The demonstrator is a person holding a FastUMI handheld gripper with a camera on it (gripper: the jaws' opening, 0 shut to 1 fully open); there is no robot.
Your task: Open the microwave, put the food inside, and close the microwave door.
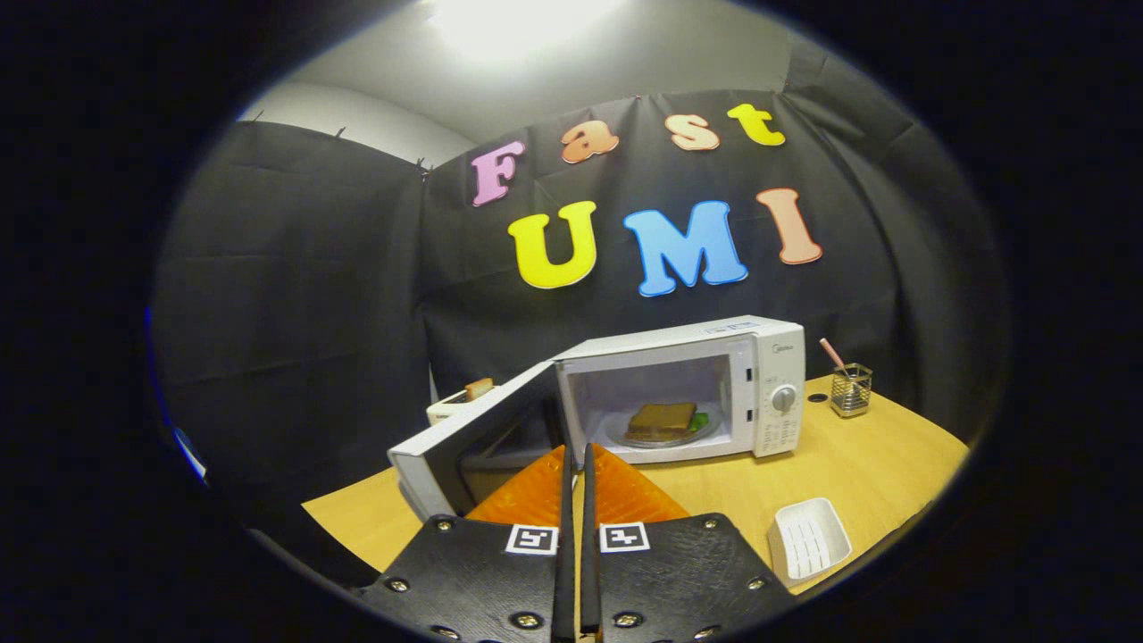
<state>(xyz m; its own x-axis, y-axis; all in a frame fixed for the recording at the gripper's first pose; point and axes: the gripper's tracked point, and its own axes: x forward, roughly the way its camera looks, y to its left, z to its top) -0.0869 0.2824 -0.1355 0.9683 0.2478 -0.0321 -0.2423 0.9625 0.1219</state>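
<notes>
— Claw (576, 451)? 
— Clenched, empty, level, aimed at microwave (714, 384). 
— Food (663, 420)? 
— Inside, on the plate (625, 436); door (469, 438) swung wide left. 
— Room? 
— Bare desk (857, 464) ahead; soap dish (808, 538) near front edge.

The microwave (683, 384) looks smooth, glossy plastic. It stands on a matt wooden table (857, 464). At the table's far right corner, the small holder (850, 390) is wire mesh metal.

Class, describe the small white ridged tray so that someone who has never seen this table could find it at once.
Start at the white microwave standing with its door open on the wooden table. Come toward the closed tongs, then to their right, near the table's front edge: there lies the white tray. Unlike the wire-mesh cup beside the microwave, it is low, solid, rectangular and ribbed inside.
</notes>
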